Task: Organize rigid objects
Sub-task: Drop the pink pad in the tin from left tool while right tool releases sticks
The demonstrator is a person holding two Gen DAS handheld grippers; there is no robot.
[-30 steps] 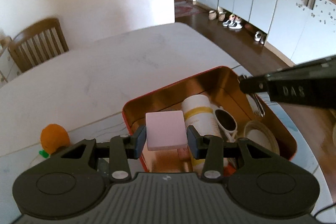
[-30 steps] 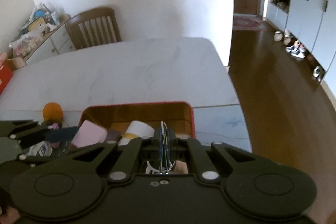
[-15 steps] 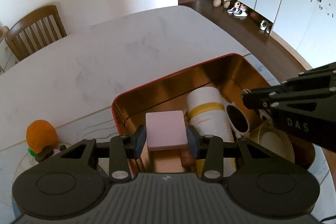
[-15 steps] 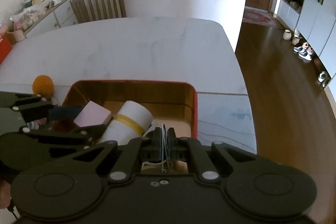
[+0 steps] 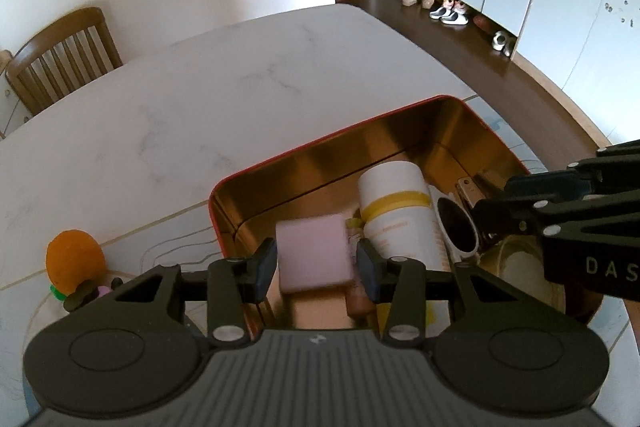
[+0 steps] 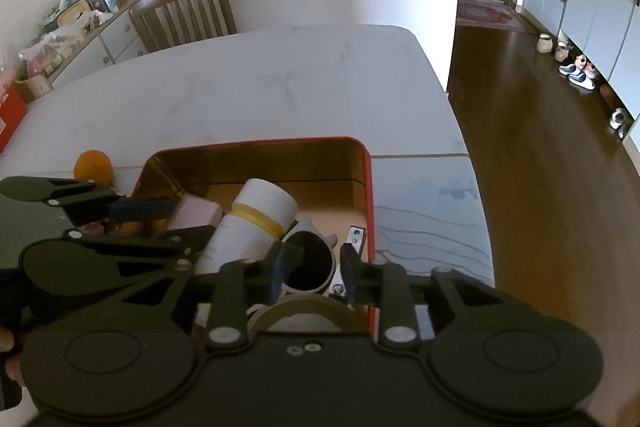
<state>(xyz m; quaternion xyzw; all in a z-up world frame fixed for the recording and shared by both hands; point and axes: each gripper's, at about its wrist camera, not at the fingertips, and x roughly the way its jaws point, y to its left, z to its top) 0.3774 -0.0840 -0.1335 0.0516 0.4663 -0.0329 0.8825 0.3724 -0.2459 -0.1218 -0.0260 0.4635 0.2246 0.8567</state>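
Red-lacquered outside and gold-toned within, a rectangular metal tin (image 5: 400, 131) with rounded corners is seen at the centre of both views, set on a pale marble-patterned table (image 5: 224, 99).

At the lower left of the left wrist view, an orange, rounded toy (image 5: 74, 259) is seen on the table, just beside the tin's outer wall.

In the lower centre of that view, the left gripper (image 5: 316, 265) is held over the tin; its jaws are opening, and a flat, matte pink block (image 5: 312, 253) with softened corners, slightly blurred, is seen between the pads with narrow gaps on both sides.

To the right of the block, a smooth white cylinder (image 5: 400, 211) with a yellow band is seen lying on its side in the tin.

Next to it a white cup (image 5: 458, 227) with a dark interior lies tipped over.

Further right, a small shiny metal clip (image 6: 354, 237) lies near the tin's right wall, and a roll of tan tape (image 6: 300, 311) lies at the near end.

In the right wrist view, the right gripper (image 6: 314, 269) is held above the cup; its jaws are opening and nothing is pressed by the pads.
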